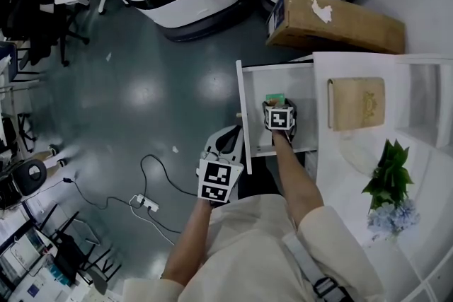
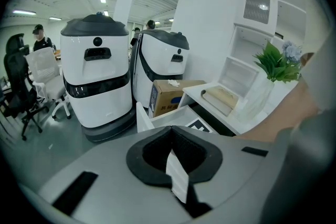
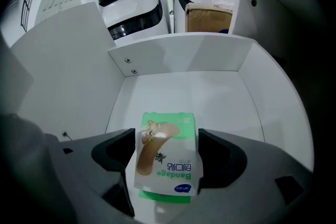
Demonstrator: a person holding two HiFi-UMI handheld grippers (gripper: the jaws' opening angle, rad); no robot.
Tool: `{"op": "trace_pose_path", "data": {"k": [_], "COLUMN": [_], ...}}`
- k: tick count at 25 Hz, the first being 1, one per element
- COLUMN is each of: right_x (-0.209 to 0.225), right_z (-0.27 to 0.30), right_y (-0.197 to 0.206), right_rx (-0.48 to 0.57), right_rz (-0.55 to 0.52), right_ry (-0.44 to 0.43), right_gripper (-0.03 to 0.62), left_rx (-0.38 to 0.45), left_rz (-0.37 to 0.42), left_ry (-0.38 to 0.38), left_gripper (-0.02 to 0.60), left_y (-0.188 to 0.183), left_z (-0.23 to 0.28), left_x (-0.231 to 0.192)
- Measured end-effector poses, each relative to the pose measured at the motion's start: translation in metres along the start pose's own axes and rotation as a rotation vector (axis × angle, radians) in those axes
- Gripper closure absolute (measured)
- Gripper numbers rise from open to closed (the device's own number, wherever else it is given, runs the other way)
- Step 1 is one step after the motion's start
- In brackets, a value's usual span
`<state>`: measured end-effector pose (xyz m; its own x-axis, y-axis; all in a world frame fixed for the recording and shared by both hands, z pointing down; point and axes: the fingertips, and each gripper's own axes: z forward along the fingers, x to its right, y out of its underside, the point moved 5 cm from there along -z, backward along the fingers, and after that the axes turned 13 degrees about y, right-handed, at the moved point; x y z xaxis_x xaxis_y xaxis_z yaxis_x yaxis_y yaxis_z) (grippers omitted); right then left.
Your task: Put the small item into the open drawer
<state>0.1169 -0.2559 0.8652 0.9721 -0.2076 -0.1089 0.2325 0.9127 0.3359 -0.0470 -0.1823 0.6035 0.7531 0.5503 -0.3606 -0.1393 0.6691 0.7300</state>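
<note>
While right hand-held gripper (image 3: 166, 136) pinches bandage packet (image 3: 167, 162), long axis toward drawer (image 3: 178, 55) back, left hand-held gripper (image 2: 172, 155) closed.

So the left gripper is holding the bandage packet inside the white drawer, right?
Not quite: it is the right gripper, not the left. The right gripper view shows its jaws closed on the sides of the bandage packet inside the white drawer. The left gripper is shut with nothing in it, outside the drawer.
</note>
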Motion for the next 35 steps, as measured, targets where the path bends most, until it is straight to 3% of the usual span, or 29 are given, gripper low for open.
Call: {"op": "trace_pose_path", "data": {"k": [12, 23, 35], "right_x": [0.010, 0.017, 0.007], "right_z": [-0.042, -0.099, -0.175], "right_y": [0.001, 0.020, 0.034], "right_rx": [0.036, 0.130, 0.210], "right_rz": [0.113, 0.189, 0.225], "right_ry": [0.041, 0.064, 0.094], "right_gripper": [0.215, 0.217, 0.217], "left_rx": [0.024, 0.050, 0.085], "left_rz": [0.033, 0.088, 0.073], "left_ry": [0.052, 0.104, 0.142], "left_gripper": [0.565, 0.565, 0.565], "left_y": [0.002, 0.008, 0.012], "left_z": [-0.018, -0.039, -0.077], "left_x": [0.007, 0.025, 0.034]}}
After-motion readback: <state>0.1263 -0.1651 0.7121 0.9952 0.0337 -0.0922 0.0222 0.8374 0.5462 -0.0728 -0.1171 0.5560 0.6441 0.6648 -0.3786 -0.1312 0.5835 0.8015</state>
